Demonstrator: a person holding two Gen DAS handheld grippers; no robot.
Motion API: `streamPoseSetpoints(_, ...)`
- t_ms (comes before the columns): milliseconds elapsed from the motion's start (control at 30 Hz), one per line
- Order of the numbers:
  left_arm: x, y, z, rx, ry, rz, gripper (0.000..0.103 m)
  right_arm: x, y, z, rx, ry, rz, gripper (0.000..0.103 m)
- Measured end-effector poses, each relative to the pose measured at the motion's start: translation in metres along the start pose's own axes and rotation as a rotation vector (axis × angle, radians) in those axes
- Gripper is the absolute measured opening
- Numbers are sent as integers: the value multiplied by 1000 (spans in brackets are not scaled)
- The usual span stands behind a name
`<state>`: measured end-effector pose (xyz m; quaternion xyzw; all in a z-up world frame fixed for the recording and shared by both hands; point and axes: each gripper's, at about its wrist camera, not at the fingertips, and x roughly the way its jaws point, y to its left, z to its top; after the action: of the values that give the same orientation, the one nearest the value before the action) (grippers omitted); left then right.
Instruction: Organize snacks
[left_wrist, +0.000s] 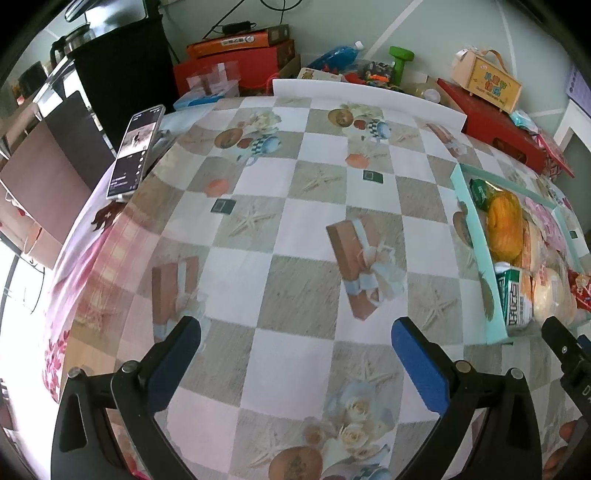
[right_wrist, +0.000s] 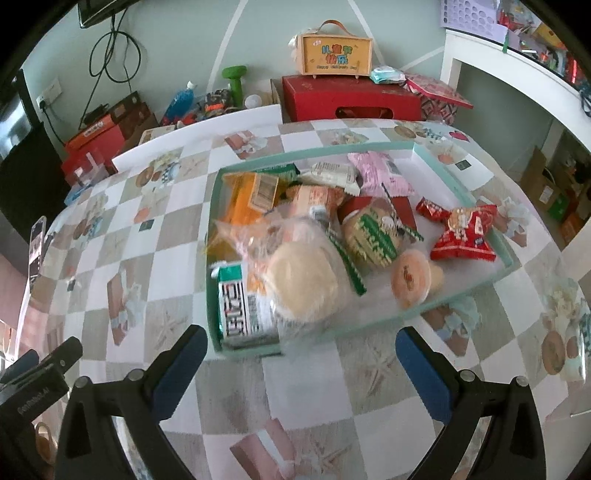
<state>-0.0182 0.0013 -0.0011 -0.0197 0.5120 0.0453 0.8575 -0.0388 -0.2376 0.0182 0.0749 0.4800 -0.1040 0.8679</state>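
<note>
So both grippers were just hanging over the counter (left_wrist: 295, 229) with nothing in them. The left gripper (left_wrist: 295, 343) had its blue-padded fingers (left_wrist: 177, 354) spread wide above a bare stretch of the checkered cloth, and the right gripper (right_wrist: 300, 350) was spread just as wide, hovering just in front of the near edge of the mint-green tray (right_wrist: 443, 173). All the snacks were piled in that tray, which sat on the counter toward the right side, and in the left wrist view you only caught its left wall (left_wrist: 476, 236) with a few packs poking over. Inside, the near-left corner had a green-and-white carton (right_wrist: 240, 306), and touching it was a clear bag of round buns (right_wrist: 303, 277) lying on top of the heap. Behind those was an orange packet (right_wrist: 251, 195), a pink packet (right_wrist: 380, 173) near the far wall, a green-striped round wrapped thing (right_wrist: 373, 236) in the middle, a small round bun (right_wrist: 410, 277) by the near wall, and a red packet (right_wrist: 465, 232) on the right end. The right view was a bit blurry, so I couldn't read any labels. A phone (left_wrist: 135, 147) stood propped at the counter's left edge, well apart from the tray.
</note>
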Motion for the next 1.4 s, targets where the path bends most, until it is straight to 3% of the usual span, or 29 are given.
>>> streamPoseSetpoints(400,-7,7,-15,-1,1,1,103,-6,3,-17,-14,14,-3,103)
streamPoseSetpoints(1400,-4,2,-11,29,-1,-4,103,-15,8,-11,-30,-34,10,103)
